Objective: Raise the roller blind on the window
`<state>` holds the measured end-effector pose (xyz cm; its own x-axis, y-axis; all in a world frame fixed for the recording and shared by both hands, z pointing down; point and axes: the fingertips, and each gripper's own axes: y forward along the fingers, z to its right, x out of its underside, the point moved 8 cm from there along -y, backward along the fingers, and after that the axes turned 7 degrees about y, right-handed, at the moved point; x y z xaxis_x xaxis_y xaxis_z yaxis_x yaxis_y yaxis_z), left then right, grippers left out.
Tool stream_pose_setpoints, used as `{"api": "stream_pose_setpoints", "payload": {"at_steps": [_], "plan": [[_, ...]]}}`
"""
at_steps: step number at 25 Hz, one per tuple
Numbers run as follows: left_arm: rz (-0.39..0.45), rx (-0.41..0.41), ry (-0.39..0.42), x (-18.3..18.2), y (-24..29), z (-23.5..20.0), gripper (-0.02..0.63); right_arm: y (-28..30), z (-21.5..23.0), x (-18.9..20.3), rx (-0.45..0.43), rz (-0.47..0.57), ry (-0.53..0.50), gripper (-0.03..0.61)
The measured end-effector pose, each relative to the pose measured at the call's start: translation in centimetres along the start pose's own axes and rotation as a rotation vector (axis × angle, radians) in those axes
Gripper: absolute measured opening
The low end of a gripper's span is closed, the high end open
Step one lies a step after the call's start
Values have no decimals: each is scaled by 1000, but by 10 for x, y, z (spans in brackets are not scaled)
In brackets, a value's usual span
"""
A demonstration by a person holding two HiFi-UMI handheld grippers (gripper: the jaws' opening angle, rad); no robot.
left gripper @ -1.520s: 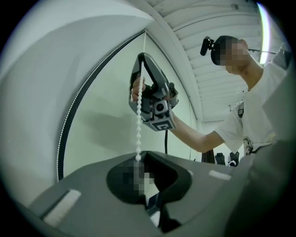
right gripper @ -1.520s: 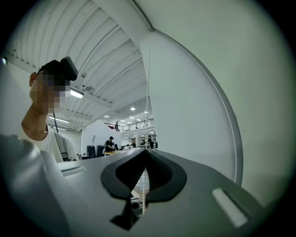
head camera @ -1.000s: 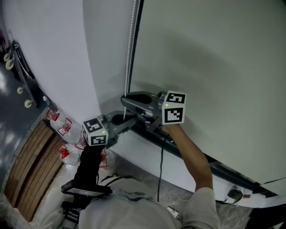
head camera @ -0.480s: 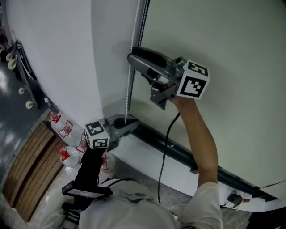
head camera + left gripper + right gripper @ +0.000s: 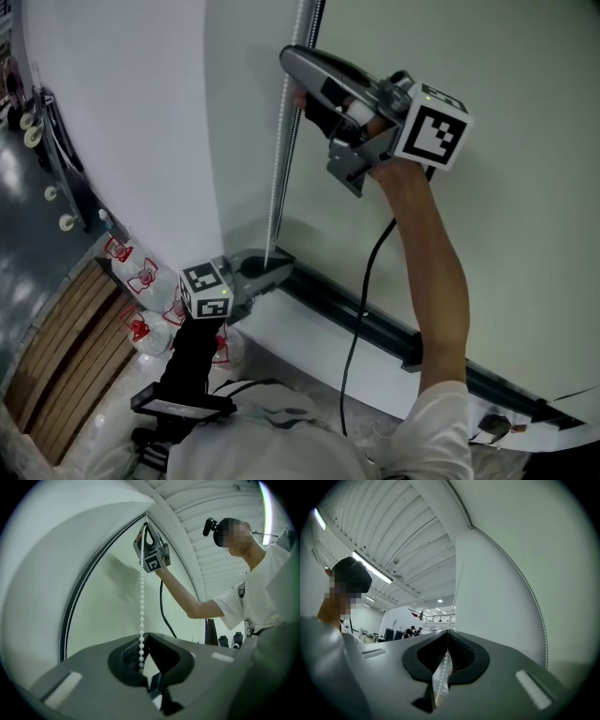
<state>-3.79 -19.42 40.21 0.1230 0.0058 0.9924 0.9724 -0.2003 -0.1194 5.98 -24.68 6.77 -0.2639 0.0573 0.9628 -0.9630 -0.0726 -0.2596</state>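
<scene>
Far left: white wall (image 5: 122,141). Low, beside dark bottom rail (image 5: 356,309): left gripper (image 5: 274,269), jaws clamped on bead chain (image 5: 279,178). Chain taut, near-vertical, along blind's left edge. High on same chain: right gripper (image 5: 293,70), jaws just closed, beads pinched between them. Right side: pale green roller blind (image 5: 487,187), hanging down to rail.

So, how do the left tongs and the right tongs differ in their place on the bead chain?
The right tongs grip the bead chain high up, on a raised arm; the left tongs grip it low, beside the blind's bottom bar. The right tongs have just been closing, with the chain between them; the left tongs simply hold it. Both are shut on the same chain.
</scene>
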Motion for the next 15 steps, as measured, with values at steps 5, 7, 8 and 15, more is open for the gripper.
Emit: {"api": "stream_pose_setpoints", "payload": {"at_steps": [5,7,8,15], "plan": [[-2,10,-10,3,2,2,-2,-1,-3,4,-10,-30,19,6],[-2,13,-13,4,3,2,-2,-2,-5,8,-8,-55,17,6],[-3,14,-15,4,3,2,-2,-3,-5,12,-7,-69,19,6],[-7,24,-21,5,4,4,-2,-21,-2,74,39,-137,86,5]]}}
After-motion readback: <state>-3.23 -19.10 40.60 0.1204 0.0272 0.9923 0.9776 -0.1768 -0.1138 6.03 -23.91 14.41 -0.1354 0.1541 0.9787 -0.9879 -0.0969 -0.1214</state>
